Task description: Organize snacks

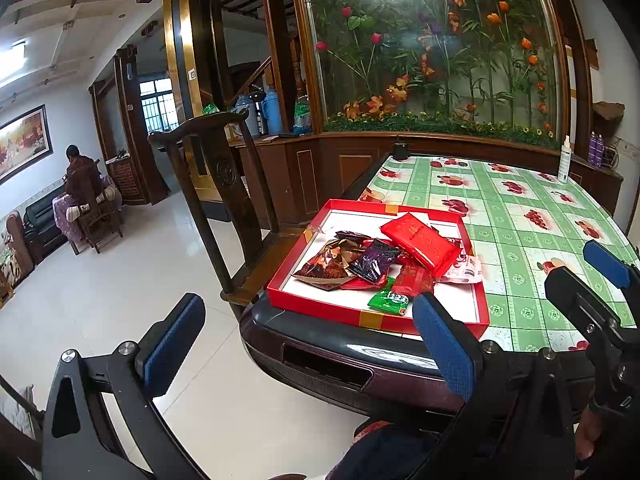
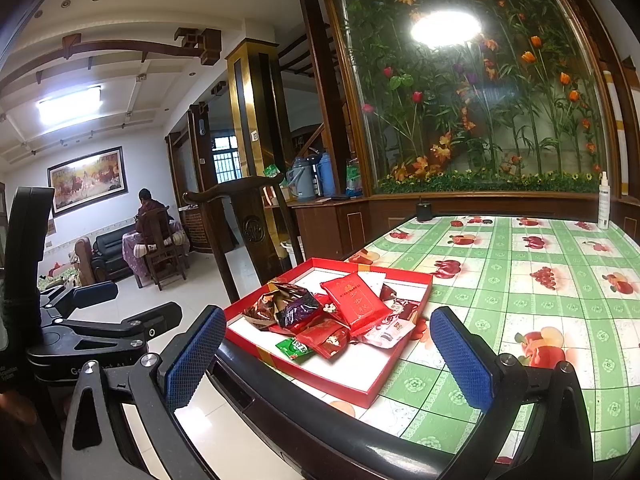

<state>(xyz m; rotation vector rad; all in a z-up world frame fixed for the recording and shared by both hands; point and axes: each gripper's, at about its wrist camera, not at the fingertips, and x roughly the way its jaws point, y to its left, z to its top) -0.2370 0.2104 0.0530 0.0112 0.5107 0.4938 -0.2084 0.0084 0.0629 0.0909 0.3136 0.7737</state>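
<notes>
Left gripper (image 1: pixel 308 344): spread wide with nothing between its blue pads, held off the table's near corner, short of the red tray.
Right gripper (image 2: pixel 328 354): likewise wide apart and empty, hovering at the table's near edge with the tray framed between its fingers.
Red tray (image 2: pixel 256 354): landmark; a shallow red box with a white floor, sitting on the table's near left corner.
Snacks (image 2: pixel 320 316): all that show lie inside the tray, heaped loosely toward its middle, overlapping one another.
Flat red packet (image 2: pixel 354 300): on top of the heap, toward the tray's far side.
Green sachet (image 2: pixel 294 348): at the tray's near rim, at the edge of the heap.
Purple pouch (image 1: pixel 374 260): left part of the heap, beside a brown foil bag (image 1: pixel 326 266).
Tablecloth (image 2: pixel 520 280): beyond the tray, no snack visible on it; a spray bottle (image 2: pixel 603 202) stands far off.
Progress: the snacks are gathered in the tray but jumbled, which fits either a pile awaiting sorting or a collecting job already done; the pictures do not settle which.
</notes>
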